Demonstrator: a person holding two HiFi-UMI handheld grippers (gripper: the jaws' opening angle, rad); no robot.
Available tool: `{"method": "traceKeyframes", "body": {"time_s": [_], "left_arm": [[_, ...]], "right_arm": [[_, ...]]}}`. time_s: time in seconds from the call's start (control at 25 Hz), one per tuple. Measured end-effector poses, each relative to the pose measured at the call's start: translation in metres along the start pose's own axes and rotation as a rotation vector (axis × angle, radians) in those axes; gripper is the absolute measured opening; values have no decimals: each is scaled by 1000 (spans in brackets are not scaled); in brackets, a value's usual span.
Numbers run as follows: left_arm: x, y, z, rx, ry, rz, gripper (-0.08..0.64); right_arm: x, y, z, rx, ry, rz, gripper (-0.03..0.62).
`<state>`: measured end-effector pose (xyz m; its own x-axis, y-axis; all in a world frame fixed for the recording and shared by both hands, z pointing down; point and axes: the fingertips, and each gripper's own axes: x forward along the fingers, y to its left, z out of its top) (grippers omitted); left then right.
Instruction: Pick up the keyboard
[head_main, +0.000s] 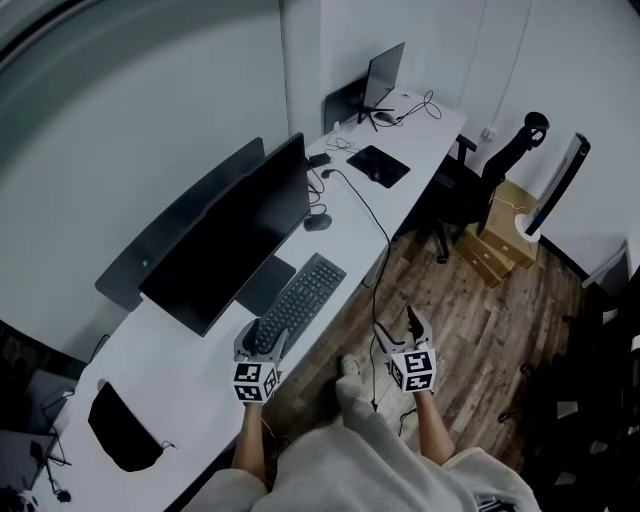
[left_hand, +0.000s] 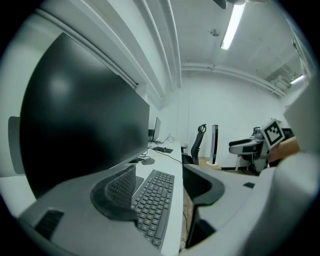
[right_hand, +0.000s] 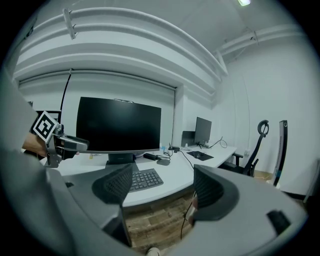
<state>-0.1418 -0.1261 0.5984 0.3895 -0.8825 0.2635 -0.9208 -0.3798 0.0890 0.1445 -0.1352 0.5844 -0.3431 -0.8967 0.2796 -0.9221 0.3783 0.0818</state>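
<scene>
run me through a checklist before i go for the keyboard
1. Left hand-held gripper open: ok, jaws wide apart, nothing pressed between them.
2. Right hand-held gripper open: ok, jaws wide apart and empty.
3. Left lined up with the keyboard: ok, its near end lies just ahead, between the jaws.
4. Right lined up with the keyboard: not ok, it hangs over the floor, off the desk edge.
5. Keyboard clear of the monitor stand: cannot tell, the base sits right beside it.
6. Keyboard free of any cable: cannot tell.
</scene>
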Motion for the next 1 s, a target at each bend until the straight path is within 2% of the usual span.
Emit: {"method": "traceKeyframes", "body": {"time_s": [0.4,1.0], "left_arm": [[87,14,21,17,11,7,288],[231,24,48,-18,66,35,288]], "right_arm": [[81,-49,10,10,0,17,365],[218,-145,35,-6,40,85,364]]}}
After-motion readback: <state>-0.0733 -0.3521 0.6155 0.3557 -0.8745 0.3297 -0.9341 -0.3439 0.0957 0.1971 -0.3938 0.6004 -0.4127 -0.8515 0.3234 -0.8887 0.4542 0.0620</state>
